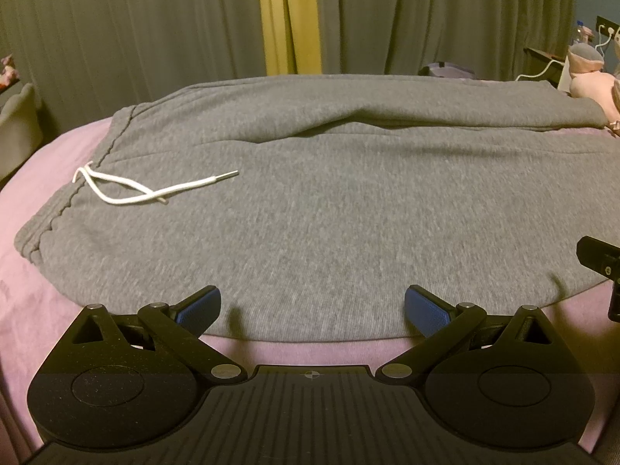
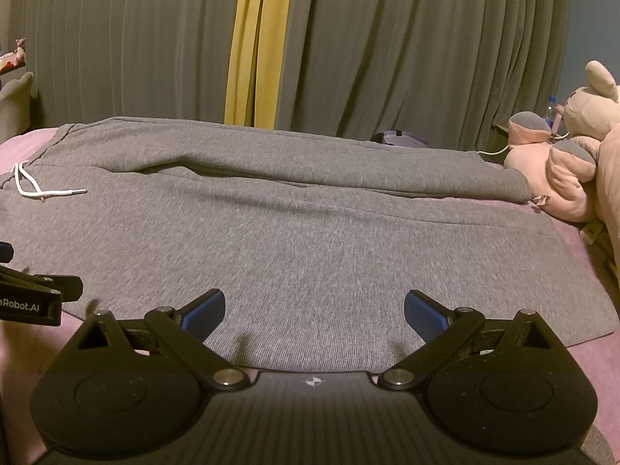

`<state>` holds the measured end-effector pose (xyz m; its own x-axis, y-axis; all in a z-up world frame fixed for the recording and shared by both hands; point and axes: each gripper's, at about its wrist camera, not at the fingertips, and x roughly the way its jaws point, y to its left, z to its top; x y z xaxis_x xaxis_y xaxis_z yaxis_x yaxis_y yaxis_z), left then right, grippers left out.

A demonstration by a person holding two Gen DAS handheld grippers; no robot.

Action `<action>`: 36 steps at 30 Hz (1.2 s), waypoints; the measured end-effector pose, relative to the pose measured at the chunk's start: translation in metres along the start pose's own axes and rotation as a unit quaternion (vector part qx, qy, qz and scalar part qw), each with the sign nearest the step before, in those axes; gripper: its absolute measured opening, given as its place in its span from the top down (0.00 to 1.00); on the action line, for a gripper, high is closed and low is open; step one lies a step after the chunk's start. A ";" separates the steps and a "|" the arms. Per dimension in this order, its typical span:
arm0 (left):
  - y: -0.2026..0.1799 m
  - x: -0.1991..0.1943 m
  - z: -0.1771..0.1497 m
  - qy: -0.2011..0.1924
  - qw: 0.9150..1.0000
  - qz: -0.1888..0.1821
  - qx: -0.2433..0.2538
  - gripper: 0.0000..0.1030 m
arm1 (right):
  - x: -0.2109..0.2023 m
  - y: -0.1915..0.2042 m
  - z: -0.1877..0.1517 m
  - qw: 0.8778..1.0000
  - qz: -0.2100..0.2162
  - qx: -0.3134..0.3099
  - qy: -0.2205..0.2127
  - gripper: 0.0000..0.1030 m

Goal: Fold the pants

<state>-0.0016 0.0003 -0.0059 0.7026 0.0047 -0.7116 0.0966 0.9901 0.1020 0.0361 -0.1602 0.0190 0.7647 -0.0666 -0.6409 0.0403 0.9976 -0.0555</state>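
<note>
We see the grey fleece sweatpants [image 1: 329, 209] lying flat on the pink bedsheet [image 1: 23, 271], white drawstring [image 1: 128, 190] at their left. Our left gripper [image 1: 312, 306] and right gripper [image 2: 314, 312] hover spread wide over the near edge, holding nothing.

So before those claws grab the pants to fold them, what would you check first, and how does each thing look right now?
1. Left claw open: ok.
2. Right claw open: ok.
3. Pants spread flat on the bed: mostly ok, one crease between the legs.
4. Both claws at the near edge of the pants: ok.
5. White drawstring away from the claws: ok.
6. Stuffed toy off the pant legs: cannot tell, it sits right by the far cuff.
</note>
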 end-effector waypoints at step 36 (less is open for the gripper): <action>-0.002 0.002 0.002 0.014 1.000 0.000 0.003 0.00 | 0.002 0.001 -0.003 1.000 -0.001 -0.009 0.004 0.04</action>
<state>0.0006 -0.0014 -0.0062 0.6823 0.0089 -0.7310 0.1004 0.9893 0.1058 0.0352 -0.1594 0.0156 0.7599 -0.0689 -0.6464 0.0307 0.9971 -0.0702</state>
